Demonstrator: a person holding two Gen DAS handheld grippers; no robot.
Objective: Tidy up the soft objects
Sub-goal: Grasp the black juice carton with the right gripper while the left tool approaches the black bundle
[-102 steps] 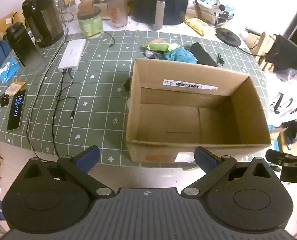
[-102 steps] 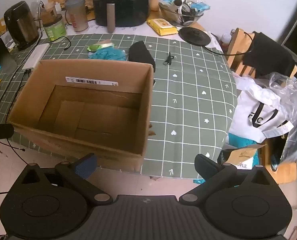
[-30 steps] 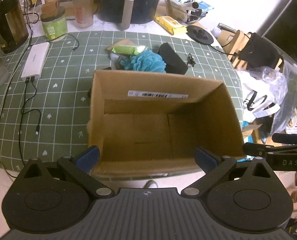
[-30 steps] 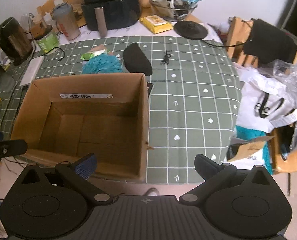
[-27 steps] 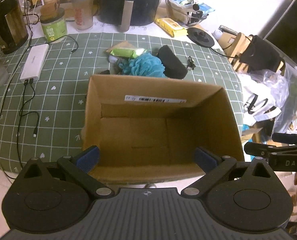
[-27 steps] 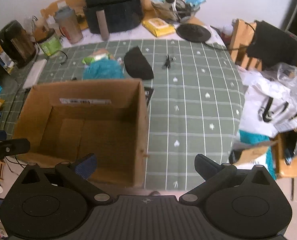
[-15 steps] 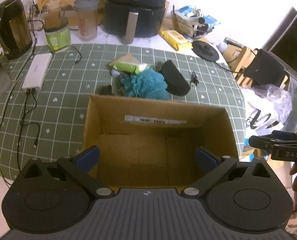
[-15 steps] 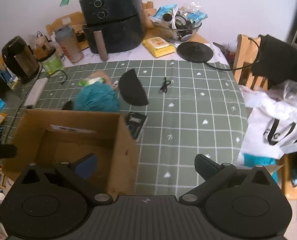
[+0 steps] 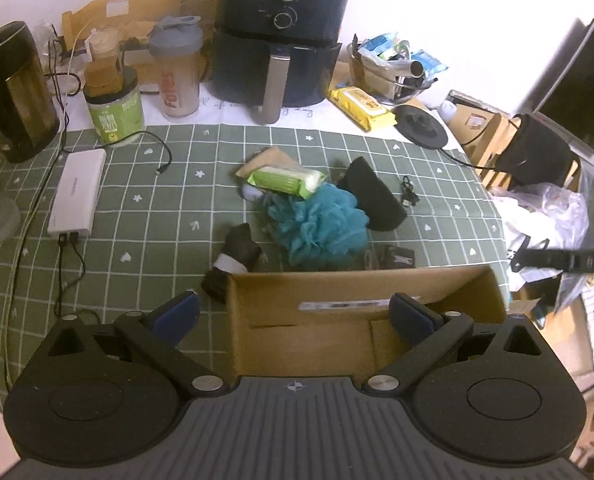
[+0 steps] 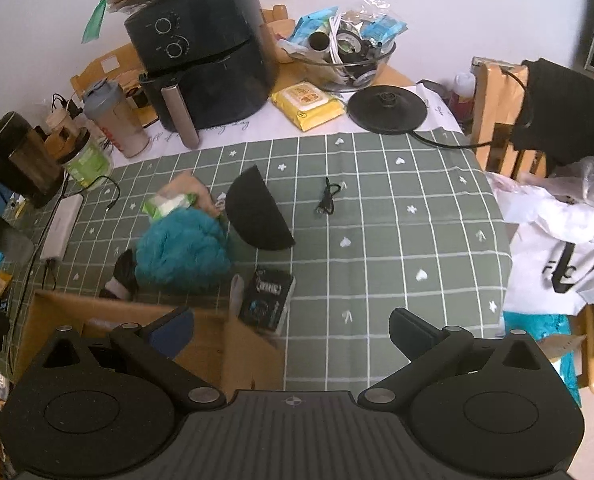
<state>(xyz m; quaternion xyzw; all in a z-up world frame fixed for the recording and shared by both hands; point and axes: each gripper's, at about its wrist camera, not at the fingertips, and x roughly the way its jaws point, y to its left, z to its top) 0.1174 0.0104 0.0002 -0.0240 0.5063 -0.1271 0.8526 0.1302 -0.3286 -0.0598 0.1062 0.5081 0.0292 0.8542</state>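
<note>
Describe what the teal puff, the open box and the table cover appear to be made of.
The teal bath puff: gathered synthetic mesh, judging by its ruffled, matte folds. The open box: plain brown corrugated cardboard, matte, with a barcode sticker. The green grid tablecloth: likely fabric or soft vinyl; it lies flat with little sheen.

Left gripper [image 9: 293, 314]: matte black body, grey ribbed centre plate bearing a small crosshair mark, two round black discs at the sides, silver pivot screws on angled black arms. Finger pads [image 9: 176, 314] dark blue. Right gripper [image 10: 293, 326]: same build, with one blue pad and one black pad.
</note>
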